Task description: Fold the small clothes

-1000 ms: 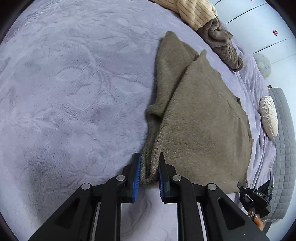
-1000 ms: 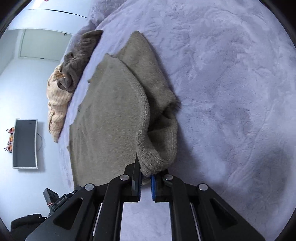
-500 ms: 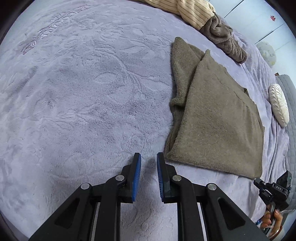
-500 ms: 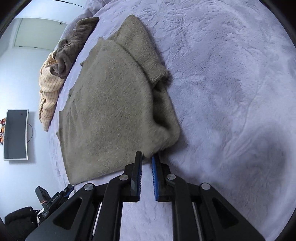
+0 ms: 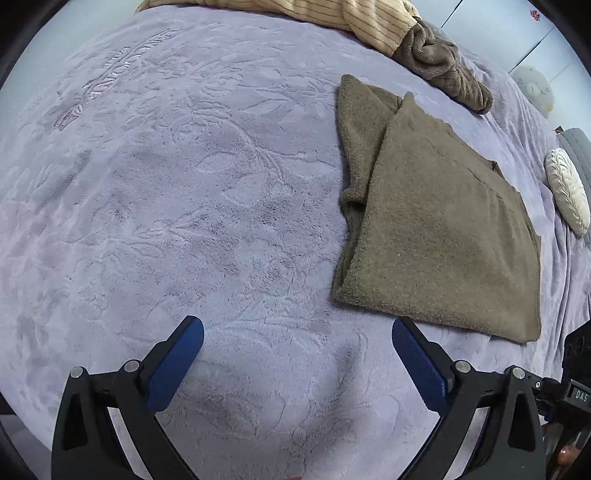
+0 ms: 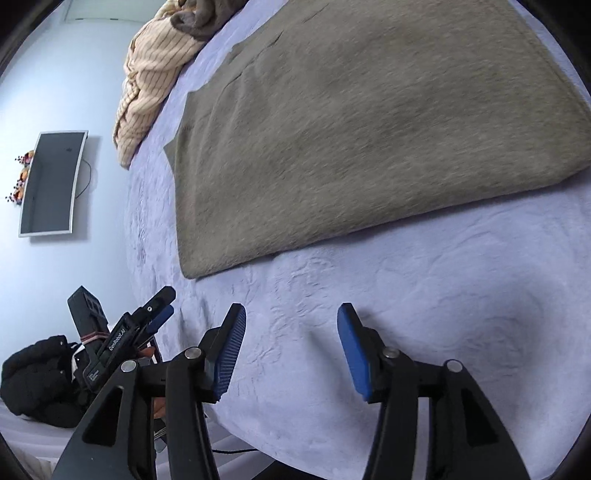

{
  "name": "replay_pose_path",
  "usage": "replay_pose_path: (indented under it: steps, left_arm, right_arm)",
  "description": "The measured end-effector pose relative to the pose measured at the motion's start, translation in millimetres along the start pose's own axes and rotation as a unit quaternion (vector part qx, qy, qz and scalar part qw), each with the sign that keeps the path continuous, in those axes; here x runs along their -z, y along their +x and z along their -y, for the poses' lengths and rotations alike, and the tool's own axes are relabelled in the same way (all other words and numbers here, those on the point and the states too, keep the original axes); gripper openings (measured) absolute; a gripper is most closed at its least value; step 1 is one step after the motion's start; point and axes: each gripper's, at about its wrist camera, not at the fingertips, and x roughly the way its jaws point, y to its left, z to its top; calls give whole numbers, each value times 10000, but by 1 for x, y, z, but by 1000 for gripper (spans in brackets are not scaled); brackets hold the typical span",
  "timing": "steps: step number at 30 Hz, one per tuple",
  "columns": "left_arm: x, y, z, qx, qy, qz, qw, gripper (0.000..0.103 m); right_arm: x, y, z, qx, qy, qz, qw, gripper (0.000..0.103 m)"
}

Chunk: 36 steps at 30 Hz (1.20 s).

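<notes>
Nearest to us, both tongs hang empty over the lilac bedspread (image 5: pixel 155 206). Our left gripper (image 5: pixel 297 339) has its jaws opening, now spread wide with nothing between the blue pads. Our right gripper (image 6: pixel 291 332) is also opening, about half parted, with only bare blanket between its fingers.

Just beyond the left gripper, toward two o'clock in the left wrist view, lies the brown knit garment (image 5: pixel 443 236), folded over into a flat slab with one sleeve (image 5: pixel 360 147) tucked along its edge at about one o'clock. In the right wrist view the same garment fills the upper half, from eleven to two o'clock.

The main risk, as we judge it, is regripping carelessly. Pinching only the top layer at the near hem would peel the fold open, and catching the plush bedspread along with the knit would drag both and wrinkle the stack. The half-hidden sleeve could slide out if we lift unevenly.

Farther off, at one o'clock in the left view, a crumpled dark brown garment (image 5: pixel 443 62) and a cream striped garment (image 5: pixel 369 22) crowd the bed's far edge. They would limit any fold away from us. A round white cushion (image 5: pixel 567 190) sits at three o'clock, well apart.
</notes>
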Motion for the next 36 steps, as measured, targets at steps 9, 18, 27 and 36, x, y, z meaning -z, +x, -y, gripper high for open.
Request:
replay_pose_path:
  steps: [9,18,27,36]
  left_arm:
    - [-5,12,-33,-44,-291,-255,9992,102]
    - [-8,10,-41,65,-138,-247,9996,102]
    - [-14,16,-38,153,57,-371,9992,102]
    - [-27,26,-31,184,165,-426,9988,102]
  right_arm:
    - [9,40,-38,-55,-142,-302,9994,59]
    - [0,82,-54,-461,274,-330,9980,67]
    - [-8,94,-50,-774,877,88,9931,67]
    - [-6,92,-41,-909,1185,322,9883,67]
